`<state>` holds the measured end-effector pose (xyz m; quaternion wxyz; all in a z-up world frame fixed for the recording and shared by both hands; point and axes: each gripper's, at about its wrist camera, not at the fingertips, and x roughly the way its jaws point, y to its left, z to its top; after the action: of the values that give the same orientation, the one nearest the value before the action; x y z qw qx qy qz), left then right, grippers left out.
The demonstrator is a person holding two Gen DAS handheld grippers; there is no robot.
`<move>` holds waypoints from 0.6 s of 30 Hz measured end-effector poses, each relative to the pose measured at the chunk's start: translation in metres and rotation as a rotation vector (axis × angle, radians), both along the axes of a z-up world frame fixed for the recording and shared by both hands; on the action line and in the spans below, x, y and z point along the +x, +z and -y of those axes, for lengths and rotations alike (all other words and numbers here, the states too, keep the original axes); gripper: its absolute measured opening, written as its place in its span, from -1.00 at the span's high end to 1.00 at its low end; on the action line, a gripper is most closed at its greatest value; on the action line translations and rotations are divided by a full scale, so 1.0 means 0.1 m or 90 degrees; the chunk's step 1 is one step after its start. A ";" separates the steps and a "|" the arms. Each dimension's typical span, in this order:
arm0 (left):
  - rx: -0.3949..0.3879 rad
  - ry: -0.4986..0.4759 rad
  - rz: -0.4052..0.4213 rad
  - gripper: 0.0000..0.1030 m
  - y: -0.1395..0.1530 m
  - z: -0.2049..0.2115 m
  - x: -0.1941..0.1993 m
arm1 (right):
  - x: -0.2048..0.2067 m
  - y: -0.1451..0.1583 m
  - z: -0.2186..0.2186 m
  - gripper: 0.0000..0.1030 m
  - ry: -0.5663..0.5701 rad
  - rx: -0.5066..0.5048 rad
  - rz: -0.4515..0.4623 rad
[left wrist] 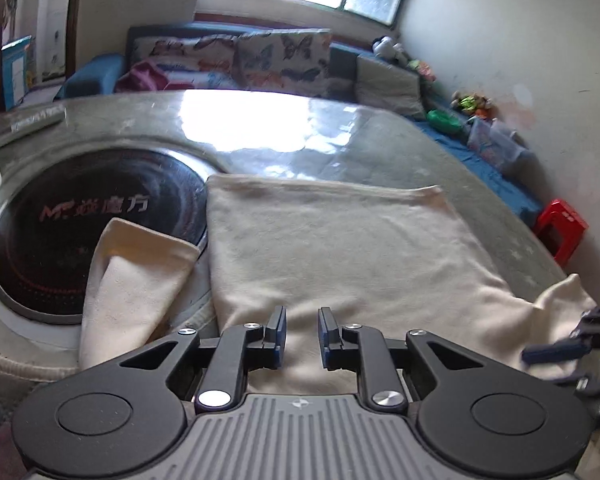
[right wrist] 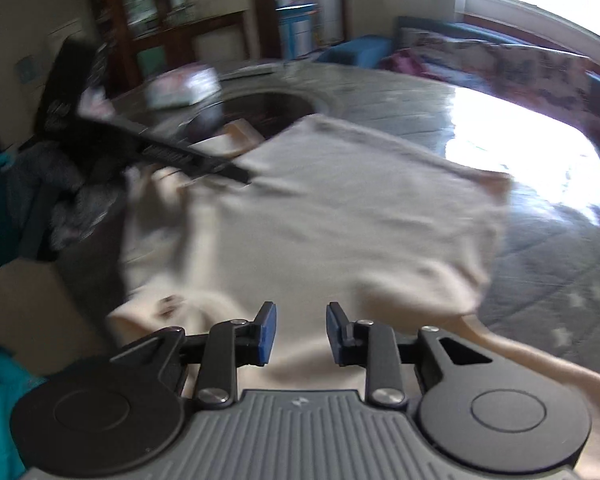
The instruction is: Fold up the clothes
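You are holding both grippers low over one cream garment (left wrist: 332, 248), which is lying spread across the near part of the round table (left wrist: 400, 136), its far hem running straight toward the middle and its near end reaching the table's near edge under your tools. One sleeve (left wrist: 132, 280) is lying out on your left, draped over the dark round cooktop (left wrist: 60, 216) set in the table's centre, with its end turned back on itself; a second corner of cloth is bunching at the right near edge. Your left gripper (left wrist: 302, 336) is sitting with a narrow gap between its blue pads and nothing in it. Your right gripper (right wrist: 302, 334) is standing a little wider apart, also gripping nothing, though that view is blurring with motion. In my judgement you are working between grasps: the body is lying flat and the sleeve is not folded onto it, which fits a garment being laid out for folding as well as one partly folded. Any next grasp is calling for pinching a single cloth edge cleanly, without dragging the flat body. Counting: one garment on the table, one cooktop, two grippers. A heap of other cloth (right wrist: 68, 200) is lying past the left edge, too blurred to count.
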<state>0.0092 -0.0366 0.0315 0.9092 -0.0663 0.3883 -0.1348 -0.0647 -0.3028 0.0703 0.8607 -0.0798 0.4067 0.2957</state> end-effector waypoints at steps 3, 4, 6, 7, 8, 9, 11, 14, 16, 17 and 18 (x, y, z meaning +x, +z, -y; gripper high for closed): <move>0.005 0.009 -0.002 0.64 -0.06 -0.02 0.06 | 0.16 -0.10 0.14 0.47 -0.045 -0.006 -0.013; 0.007 0.014 -0.001 0.64 -0.06 -0.04 0.07 | 0.19 -0.12 0.17 0.47 -0.050 -0.007 -0.016; 0.010 0.023 -0.001 0.64 -0.06 -0.06 0.09 | 0.17 -0.15 0.25 0.47 -0.060 0.000 -0.011; 0.009 0.024 -0.001 0.64 -0.06 -0.07 0.09 | 0.16 -0.14 0.27 0.47 -0.062 0.000 -0.010; 0.007 0.025 -0.002 0.64 -0.06 -0.08 0.09 | 0.10 -0.13 0.31 0.46 -0.066 0.000 -0.004; 0.007 0.025 -0.001 0.64 -0.06 -0.08 0.09 | 0.04 -0.12 0.37 0.46 -0.071 0.000 0.004; 0.013 0.023 0.003 0.64 -0.06 -0.07 0.07 | -0.07 -0.12 0.48 0.32 -0.090 -0.004 0.013; 0.021 0.018 0.008 0.64 -0.06 -0.06 0.06 | -0.21 -0.16 0.78 0.30 -0.153 -0.013 0.007; 0.021 0.017 0.008 0.64 -0.06 -0.06 0.07 | -0.29 -0.17 0.99 0.30 -0.196 -0.016 0.004; 0.021 0.017 0.007 0.64 -0.06 -0.06 0.07 | -0.33 -0.17 1.11 0.30 -0.216 -0.017 0.004; 0.021 0.017 0.008 0.64 -0.05 -0.06 0.07 | -0.35 -0.17 1.16 0.30 -0.229 -0.020 0.004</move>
<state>0.0158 -0.0311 0.0263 0.9143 -0.0558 0.3839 -0.1164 -0.0996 -0.4191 0.0538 0.8997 -0.0199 0.4161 0.1306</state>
